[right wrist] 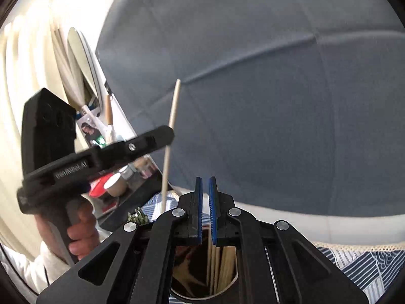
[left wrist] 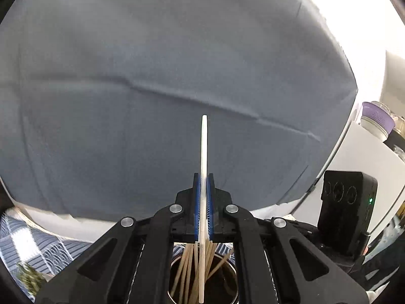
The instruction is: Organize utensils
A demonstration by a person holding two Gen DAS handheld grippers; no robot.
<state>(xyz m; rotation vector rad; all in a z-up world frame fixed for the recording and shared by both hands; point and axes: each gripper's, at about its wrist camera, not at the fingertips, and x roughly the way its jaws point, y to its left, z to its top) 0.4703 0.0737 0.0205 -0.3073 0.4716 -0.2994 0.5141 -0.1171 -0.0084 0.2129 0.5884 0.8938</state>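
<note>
My left gripper is shut on a pale chopstick that stands upright between its blue pads. The stick's lower end hangs over a metal cup holding several wooden chopsticks. In the right wrist view, the left gripper reaches in from the left, gripped by a person's hand, with the chopstick sticking up from it. My right gripper is shut with nothing between its pads. It hovers over the same cup and its chopsticks.
A grey cloth backdrop fills the space ahead. A blue-and-white patterned cloth covers the table. A black tray with a paper cup and jars sits at left. A shelf with a purple-lidded jar stands at right.
</note>
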